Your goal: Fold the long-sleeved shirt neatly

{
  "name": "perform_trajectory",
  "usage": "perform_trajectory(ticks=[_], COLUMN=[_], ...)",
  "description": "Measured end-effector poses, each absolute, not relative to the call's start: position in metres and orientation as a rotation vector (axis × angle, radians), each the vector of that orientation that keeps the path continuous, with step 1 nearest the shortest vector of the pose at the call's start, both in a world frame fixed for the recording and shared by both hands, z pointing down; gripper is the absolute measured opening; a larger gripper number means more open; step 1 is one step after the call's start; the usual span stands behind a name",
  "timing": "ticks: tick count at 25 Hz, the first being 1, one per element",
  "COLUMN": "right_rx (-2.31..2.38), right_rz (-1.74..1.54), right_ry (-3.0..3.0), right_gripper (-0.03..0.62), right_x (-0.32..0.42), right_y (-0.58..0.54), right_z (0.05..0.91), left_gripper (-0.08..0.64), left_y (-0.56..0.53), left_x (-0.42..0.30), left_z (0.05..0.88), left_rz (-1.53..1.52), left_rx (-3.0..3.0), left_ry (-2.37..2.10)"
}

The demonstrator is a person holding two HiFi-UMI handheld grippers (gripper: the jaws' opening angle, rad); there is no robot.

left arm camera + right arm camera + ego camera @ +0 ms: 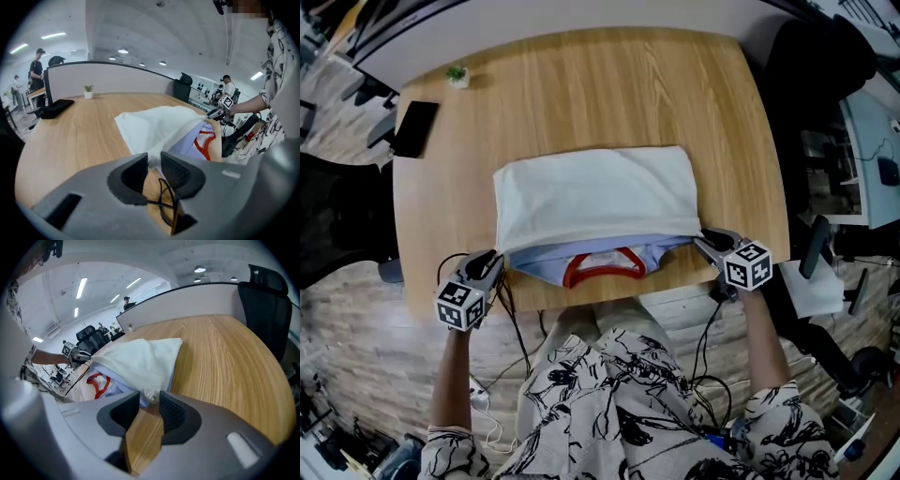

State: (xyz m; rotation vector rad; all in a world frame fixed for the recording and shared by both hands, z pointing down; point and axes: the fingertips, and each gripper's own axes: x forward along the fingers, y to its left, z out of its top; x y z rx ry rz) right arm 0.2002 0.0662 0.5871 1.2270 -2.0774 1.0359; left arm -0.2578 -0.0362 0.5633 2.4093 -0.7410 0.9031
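- Nearest the camera, a person's black-and-white patterned garment (609, 412) fills the bottom of the head view, with a bare forearm reaching forward on each side.
- At the near edge of the tabletop (581, 84), the left gripper (493, 264) sits by the shirt's near left corner. Its jaws stand a little apart, and a tip of white cloth lies loose between them without being pinched.
- Across from it, the right gripper (705, 243) sits at the near right corner. Its jaws are also slightly parted, with a small bunch of fabric in the gap at their tips.
- Between the two grippers lies the shirt (595, 197), flat on the near half of the tabletop. A white layer is folded over a pale blue one.
- A red neckline (603, 266) shows from under the white layer, right at the near table edge.
- Further back on the left, a black phone (415, 128) lies on the bare wood.
- Beyond it, a small potted plant (457, 75) stands near the far left corner.
- Past the far right side, a dark office chair (816, 56) stands off the tabletop.
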Motion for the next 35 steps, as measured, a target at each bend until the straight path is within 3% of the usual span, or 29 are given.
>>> perform_trajectory(ticks=[4,7,12,24,35], right_rx=[1.165,1.201,1.377,1.237,1.067], right_rz=[1.035,1.014,0.950,0.894,0.776], right_ry=[-2.101,-2.140,-2.133,-1.931,-2.162], right_gripper=[0.224,0.241,0.221,0.236,0.244], right_x=[0.196,0.200,0.212,0.196,0.188], right_y=[0.076,0.070,0.029,0.046,0.023], right_z=[0.579,0.560,0.539,0.602,0.568], left_gripper=[0.183,0.227,0.193,0.193,0.166], left_y=[-0.018,-0.017,-0.056,-0.035,-0.030], left_x=[-0.253,-0.249,-0.249,-0.256,-0.258], left_z=[0.559,0.539,0.517,0.597,0.593], left_rz=[0.898,0.818,0.757,1.215,1.174], left_rx=[2.442,2.472,2.486,2.354,2.354], left_ry=[-0.622,-0.589,-0.758,-0.767,-0.604])
